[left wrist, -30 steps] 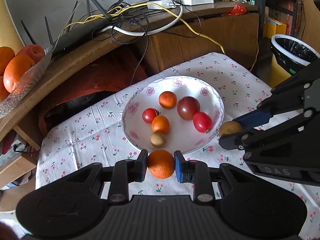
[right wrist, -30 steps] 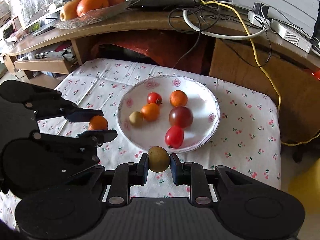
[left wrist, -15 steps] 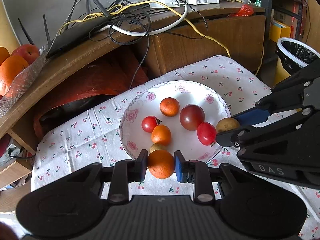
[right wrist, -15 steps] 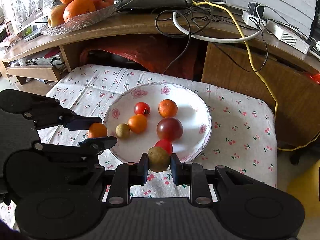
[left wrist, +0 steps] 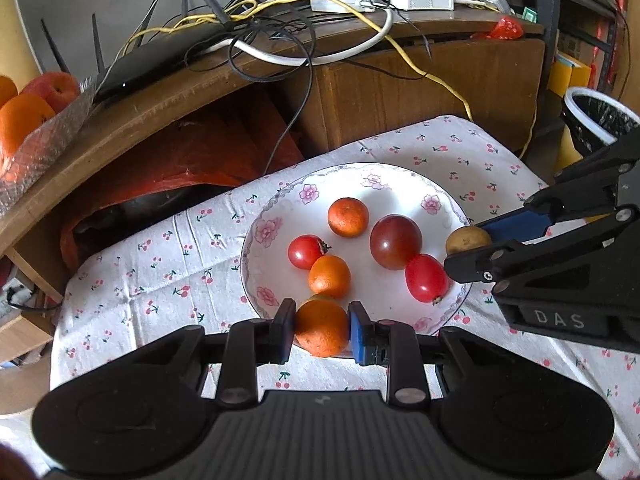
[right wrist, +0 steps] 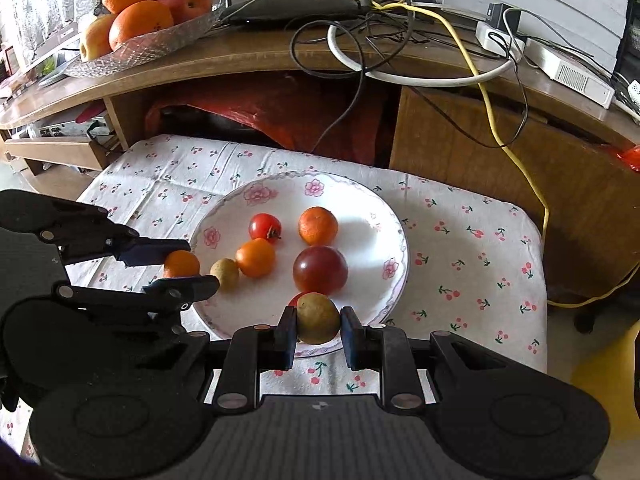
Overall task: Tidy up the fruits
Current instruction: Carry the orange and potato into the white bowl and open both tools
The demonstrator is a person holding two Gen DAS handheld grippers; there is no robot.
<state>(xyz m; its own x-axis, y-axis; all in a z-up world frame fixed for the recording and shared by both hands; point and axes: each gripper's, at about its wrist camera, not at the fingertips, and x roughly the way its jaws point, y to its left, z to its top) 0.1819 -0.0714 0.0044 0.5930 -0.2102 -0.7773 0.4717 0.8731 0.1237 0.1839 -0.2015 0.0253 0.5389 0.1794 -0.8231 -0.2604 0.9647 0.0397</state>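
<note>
**Both grippers loaded, over the plate rim**

Left hand-held gripper (left wrist: 322,330): clenched on an orange (left wrist: 322,332), pads touching both sides. It sits over the near rim of the plate (left wrist: 276,216); seen from the right wrist, this orange (right wrist: 181,264) hangs at the plate's left edge.

Right hand-held gripper (right wrist: 318,330): clenched on a brown fruit (right wrist: 318,318), over the near rim from its own view. From the left wrist the same fruit (left wrist: 467,240) is at the plate's right edge.

Plate: white, floral border, on a cherry-print cloth (right wrist: 472,248) covering the tabletop, roughly mid-surface. On it: small tomato (right wrist: 265,227), mandarin (right wrist: 318,225) toward the far side, second mandarin (right wrist: 255,257), small brown fruit (right wrist: 225,274) just beside it, dark tomato (right wrist: 320,270), and a red plum tomato (left wrist: 426,278) near the right rim, mostly hidden behind the held fruit in the right view.

Behind: wooden shelf with cables (right wrist: 360,28) and a glass dish (right wrist: 160,40) of oranges and apples.
</note>
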